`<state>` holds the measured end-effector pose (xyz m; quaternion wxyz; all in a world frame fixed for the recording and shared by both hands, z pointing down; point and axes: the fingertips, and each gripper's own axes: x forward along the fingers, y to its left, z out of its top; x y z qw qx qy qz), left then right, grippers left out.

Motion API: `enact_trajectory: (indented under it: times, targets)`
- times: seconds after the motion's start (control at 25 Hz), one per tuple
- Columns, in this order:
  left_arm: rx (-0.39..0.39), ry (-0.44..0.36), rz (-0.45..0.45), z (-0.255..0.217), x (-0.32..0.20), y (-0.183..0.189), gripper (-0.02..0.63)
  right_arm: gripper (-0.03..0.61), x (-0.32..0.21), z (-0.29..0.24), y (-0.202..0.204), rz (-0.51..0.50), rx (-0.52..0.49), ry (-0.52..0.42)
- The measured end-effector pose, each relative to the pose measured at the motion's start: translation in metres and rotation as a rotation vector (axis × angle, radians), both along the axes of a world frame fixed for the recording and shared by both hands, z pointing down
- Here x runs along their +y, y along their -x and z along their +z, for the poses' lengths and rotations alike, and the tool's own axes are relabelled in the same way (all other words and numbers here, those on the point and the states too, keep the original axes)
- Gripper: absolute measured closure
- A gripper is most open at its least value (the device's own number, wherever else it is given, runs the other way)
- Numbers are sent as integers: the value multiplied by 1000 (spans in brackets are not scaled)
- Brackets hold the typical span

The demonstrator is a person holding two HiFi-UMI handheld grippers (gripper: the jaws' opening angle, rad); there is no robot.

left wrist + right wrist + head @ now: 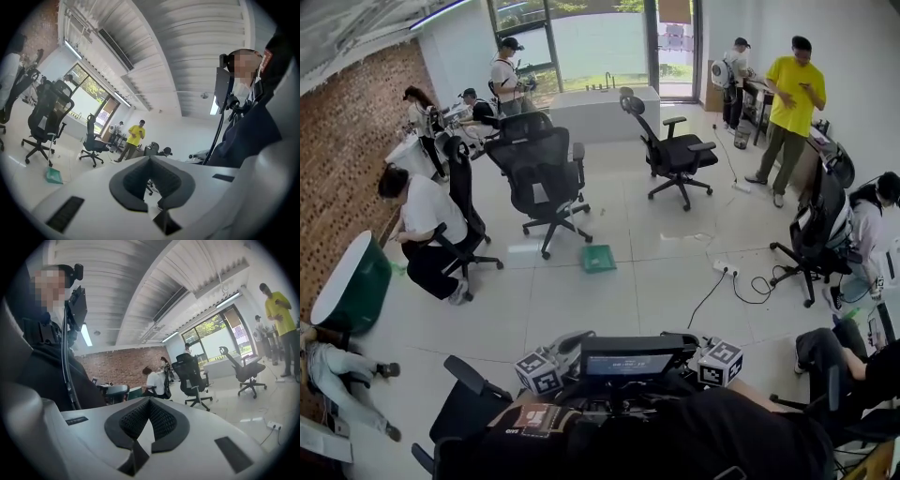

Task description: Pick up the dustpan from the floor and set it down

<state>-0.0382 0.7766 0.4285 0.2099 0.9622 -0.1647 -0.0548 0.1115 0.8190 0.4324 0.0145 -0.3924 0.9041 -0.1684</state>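
Note:
The green dustpan lies flat on the pale tiled floor in the middle of the room, just right of a black office chair. It also shows small and far off in the left gripper view as the dustpan. Both grippers are held close to my body, far from it; in the head view only their marker cubes show, left cube and right cube. My left gripper is shut with nothing between its jaws. My right gripper is also shut and empty.
Several office chairs stand around, one beyond the dustpan and one at right. People sit and stand along the left, back and right. A power strip with a black cable lies on the floor right of the dustpan. A green round-topped object sits at left.

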Motion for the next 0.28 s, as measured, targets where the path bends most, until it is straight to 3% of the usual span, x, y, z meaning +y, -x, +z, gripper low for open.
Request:
enact_trajectory:
  times: [0.28]
  targets:
    - [-2, -10, 16, 0, -17, 18, 595, 569, -13, 0, 28, -19, -11, 1]
